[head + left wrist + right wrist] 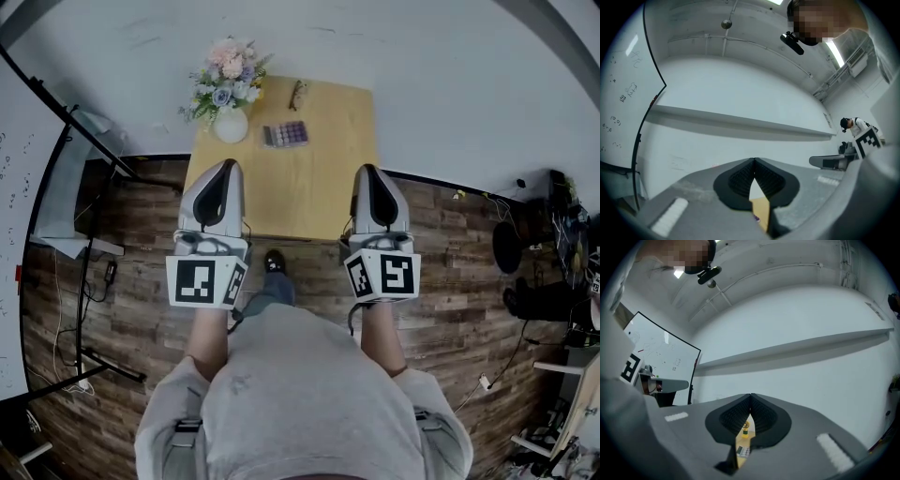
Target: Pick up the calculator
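Grey left gripper (225, 163) and right gripper (368, 169) point forward, fingers (740, 180) closed.

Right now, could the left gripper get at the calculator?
Probably yes: only bare table lies between the left gripper and the calculator, though its jaws are shut and a vase stands nearby.

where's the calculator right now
In the head view, the calculator lies flat on the far half of the wooden table, left of centre, just right of the white vase of flowers.
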The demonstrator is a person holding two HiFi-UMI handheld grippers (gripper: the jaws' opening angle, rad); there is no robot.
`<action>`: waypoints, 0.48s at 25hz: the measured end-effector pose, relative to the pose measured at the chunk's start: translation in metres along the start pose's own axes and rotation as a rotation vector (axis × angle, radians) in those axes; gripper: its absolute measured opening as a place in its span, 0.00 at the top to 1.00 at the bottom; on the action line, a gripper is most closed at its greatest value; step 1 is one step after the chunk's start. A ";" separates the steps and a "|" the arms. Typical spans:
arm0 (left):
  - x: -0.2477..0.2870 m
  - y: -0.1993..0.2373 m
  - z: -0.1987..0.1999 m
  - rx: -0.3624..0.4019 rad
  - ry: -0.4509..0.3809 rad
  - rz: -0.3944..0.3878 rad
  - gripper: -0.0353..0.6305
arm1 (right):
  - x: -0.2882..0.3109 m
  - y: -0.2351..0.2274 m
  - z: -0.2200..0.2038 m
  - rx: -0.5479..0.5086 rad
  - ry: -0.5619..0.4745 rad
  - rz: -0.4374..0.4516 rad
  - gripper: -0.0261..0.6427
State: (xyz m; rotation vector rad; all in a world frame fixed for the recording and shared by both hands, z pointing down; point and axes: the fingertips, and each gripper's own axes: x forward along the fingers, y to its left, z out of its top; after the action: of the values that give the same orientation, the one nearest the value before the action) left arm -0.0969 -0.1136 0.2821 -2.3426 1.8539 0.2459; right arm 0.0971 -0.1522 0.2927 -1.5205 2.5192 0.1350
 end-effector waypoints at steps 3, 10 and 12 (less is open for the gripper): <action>0.021 0.005 -0.005 0.000 0.003 -0.004 0.94 | 0.018 -0.010 -0.002 -0.005 -0.002 -0.002 0.96; 0.068 0.019 -0.013 0.002 0.006 -0.004 0.94 | 0.063 -0.030 -0.007 -0.001 -0.005 0.003 0.96; 0.082 0.023 -0.016 0.005 0.011 -0.006 0.94 | 0.077 -0.034 -0.010 0.000 -0.004 0.005 0.96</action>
State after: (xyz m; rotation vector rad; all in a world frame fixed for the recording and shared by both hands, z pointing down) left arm -0.1006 -0.2000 0.2799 -2.3505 1.8496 0.2286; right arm 0.0915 -0.2365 0.2874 -1.5126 2.5200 0.1387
